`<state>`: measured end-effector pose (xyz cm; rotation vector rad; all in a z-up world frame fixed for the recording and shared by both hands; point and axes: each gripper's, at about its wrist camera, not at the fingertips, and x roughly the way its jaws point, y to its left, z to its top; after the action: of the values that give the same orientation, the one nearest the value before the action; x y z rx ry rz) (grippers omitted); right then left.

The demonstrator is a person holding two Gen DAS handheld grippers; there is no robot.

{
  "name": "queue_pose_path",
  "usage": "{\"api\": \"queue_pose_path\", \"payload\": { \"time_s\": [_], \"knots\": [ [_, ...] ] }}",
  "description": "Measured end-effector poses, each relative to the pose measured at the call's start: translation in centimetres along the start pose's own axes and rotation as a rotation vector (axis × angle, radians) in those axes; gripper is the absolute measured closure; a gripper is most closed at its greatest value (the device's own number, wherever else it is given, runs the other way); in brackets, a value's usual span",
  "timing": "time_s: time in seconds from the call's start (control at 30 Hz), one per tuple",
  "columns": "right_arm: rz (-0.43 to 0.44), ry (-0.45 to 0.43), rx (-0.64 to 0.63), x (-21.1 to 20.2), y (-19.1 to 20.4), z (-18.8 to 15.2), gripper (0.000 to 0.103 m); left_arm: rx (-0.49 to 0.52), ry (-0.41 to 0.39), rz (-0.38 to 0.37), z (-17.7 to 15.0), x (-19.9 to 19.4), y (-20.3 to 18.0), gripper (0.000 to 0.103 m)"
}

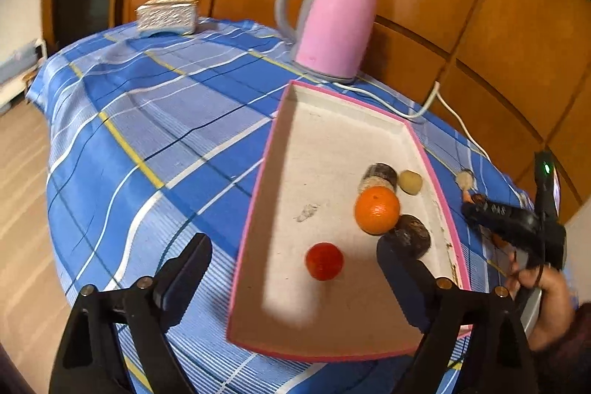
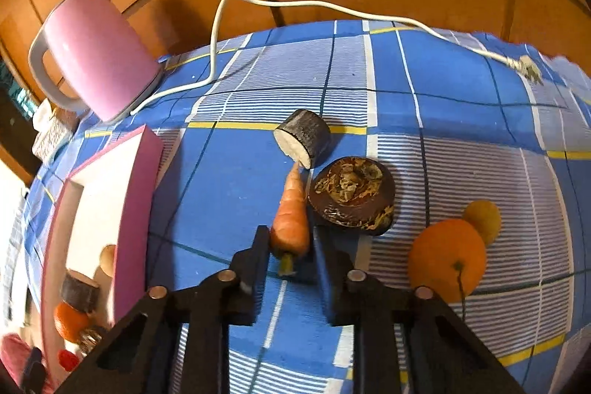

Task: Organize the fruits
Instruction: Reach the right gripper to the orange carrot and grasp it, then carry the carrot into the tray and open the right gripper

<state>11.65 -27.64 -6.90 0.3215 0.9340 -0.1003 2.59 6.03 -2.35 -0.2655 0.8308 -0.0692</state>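
Note:
A pink-rimmed white tray (image 1: pixel 332 135) lies on the blue plaid cloth. In it sit a small red fruit (image 1: pixel 324 261), an orange (image 1: pixel 376 209), two dark brown round pieces (image 1: pixel 380 174) (image 1: pixel 412 234) and a pale yellow fruit (image 1: pixel 410 181). My left gripper (image 1: pixel 291 261) is open, hovering over the tray's near end above the red fruit. In the right wrist view my right gripper (image 2: pixel 290 248) has its fingers around the stem end of a carrot (image 2: pixel 291 213) lying on the cloth. Beside the carrot lie a dark cylinder piece (image 2: pixel 304 137), a brown half shell (image 2: pixel 352 196), an orange (image 2: pixel 447 257) and a yellow fruit (image 2: pixel 484 218).
A pink kettle (image 1: pixel 332 21) stands behind the tray, its white cord (image 2: pixel 295 4) trailing along the cloth's back edge. A tissue box (image 1: pixel 168 13) sits at the far left corner. Wood panelling lies behind. The tray (image 2: pixel 136 202) is left of my right gripper.

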Motion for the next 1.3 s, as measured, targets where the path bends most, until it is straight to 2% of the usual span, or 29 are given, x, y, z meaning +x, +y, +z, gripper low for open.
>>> {"api": "queue_pose_path", "payload": {
  "time_s": [0.23,0.47,0.57,0.8,1.0,1.1,1.3],
  "knots": [
    [-0.016,-0.036,-0.101,0.0,0.6,-0.5,0.081,-0.025,0.022,0.042,-0.6,0.5,0.7,0.010],
    [-0.030,-0.029,-0.128,-0.4,1.1,-0.5,0.081,-0.008,0.036,0.041,-1.0,0.4,0.5,0.009],
    [0.007,-0.021,-0.124,-1.2,1.5,-1.0,0.082,-0.008,0.032,0.037,-1.1,0.3,0.4,0.008],
    [0.082,-0.055,-0.203,-4.1,4.5,-2.5,0.082,-0.013,0.038,0.034,-1.1,0.2,0.4,0.008],
    [0.173,-0.093,-0.288,-6.2,8.2,-1.7,0.082,-0.011,0.043,0.032,-1.3,0.2,0.4,0.008],
    [0.208,-0.086,-0.348,-6.3,10.4,-1.4,0.082,-0.014,0.045,0.031,-1.3,0.3,0.4,0.008],
    [0.211,-0.051,-0.409,-4.5,13.9,-1.4,0.081,-0.016,0.050,0.031,-1.3,0.4,0.5,0.008]
  ]
}}
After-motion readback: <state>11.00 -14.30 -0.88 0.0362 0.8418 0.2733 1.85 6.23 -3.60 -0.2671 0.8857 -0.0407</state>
